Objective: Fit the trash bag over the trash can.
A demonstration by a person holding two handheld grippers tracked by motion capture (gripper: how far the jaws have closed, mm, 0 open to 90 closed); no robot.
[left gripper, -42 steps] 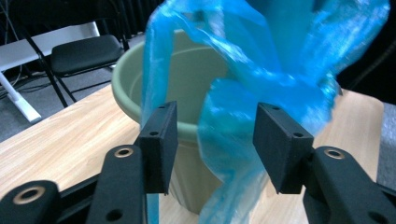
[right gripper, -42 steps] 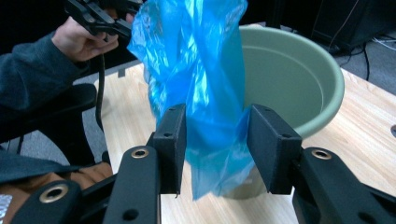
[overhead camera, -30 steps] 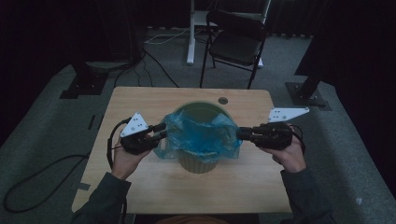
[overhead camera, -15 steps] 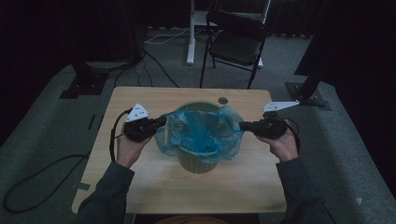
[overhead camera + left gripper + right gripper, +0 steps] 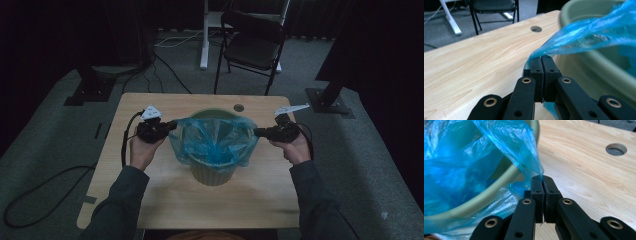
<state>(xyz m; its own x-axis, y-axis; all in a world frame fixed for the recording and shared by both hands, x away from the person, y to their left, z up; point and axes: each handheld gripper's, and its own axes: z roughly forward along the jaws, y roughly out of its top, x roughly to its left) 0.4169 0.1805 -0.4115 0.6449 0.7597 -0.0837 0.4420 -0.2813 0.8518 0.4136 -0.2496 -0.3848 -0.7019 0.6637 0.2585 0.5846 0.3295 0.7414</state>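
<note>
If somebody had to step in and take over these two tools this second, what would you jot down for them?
Left tool: shut on the blue bag, gripping its edge on the left side.
Right tool: shut on the bag's edge on the right side.
The bag sits in the green bin on the table, its mouth stretched wide between the two tools.
Done: both edges gripped; the near rim looks covered.
Left: probably pulling the edges down over the rim at both sides, then letting go.

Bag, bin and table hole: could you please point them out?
bag (image 5: 215, 142), high view, crumpled middle of the liner.
bin (image 5: 212, 175), high view, outer wall below the bag.
hole (image 5: 238, 107), high view, its centre.
</note>
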